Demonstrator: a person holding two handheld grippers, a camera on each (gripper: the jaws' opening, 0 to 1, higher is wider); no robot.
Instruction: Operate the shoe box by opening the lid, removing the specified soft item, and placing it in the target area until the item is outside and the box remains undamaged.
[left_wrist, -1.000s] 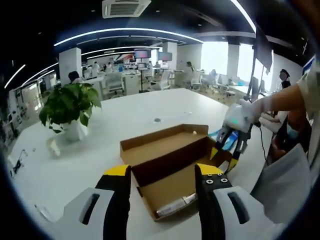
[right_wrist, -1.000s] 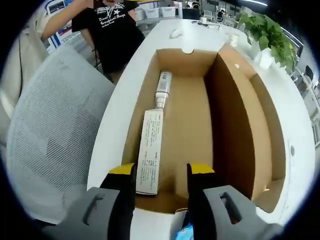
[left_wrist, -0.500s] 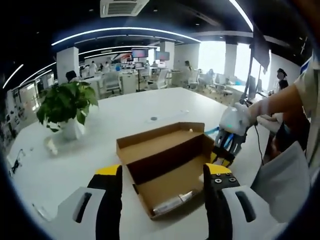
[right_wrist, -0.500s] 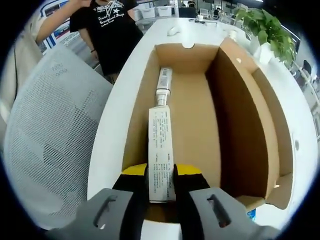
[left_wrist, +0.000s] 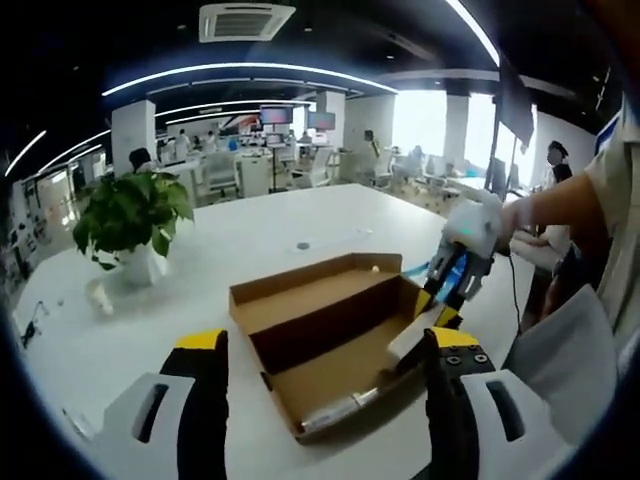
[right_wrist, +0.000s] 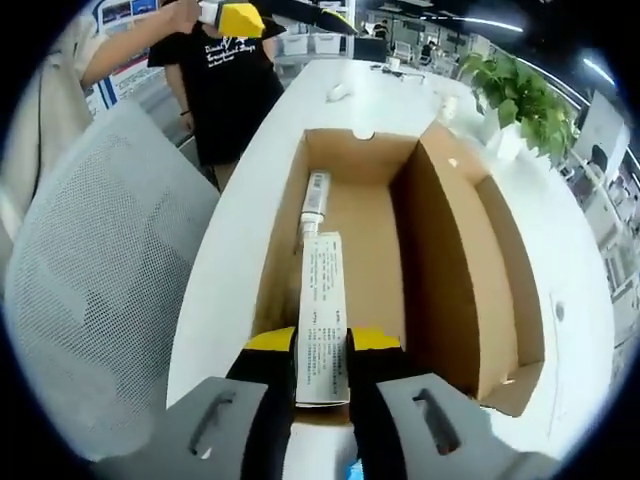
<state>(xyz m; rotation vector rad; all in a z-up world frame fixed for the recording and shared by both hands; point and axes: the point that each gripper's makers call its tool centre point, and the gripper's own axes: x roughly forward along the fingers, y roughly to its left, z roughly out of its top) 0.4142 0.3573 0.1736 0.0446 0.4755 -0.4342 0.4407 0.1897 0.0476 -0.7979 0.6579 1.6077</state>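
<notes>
the right claw (right_wrist: 322, 350) is clamped on the near end of the tube (right_wrist: 322, 318), whose long axis runs straight ahead into the open shoe box (right_wrist: 440, 250) on the worktop (left_wrist: 250, 225); the left claw (left_wrist: 325, 345) hangs wide just outside the box

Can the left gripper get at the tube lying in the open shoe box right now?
Probably yes: the left gripper is open just before the lidless box, and nothing covers the tube.
</notes>
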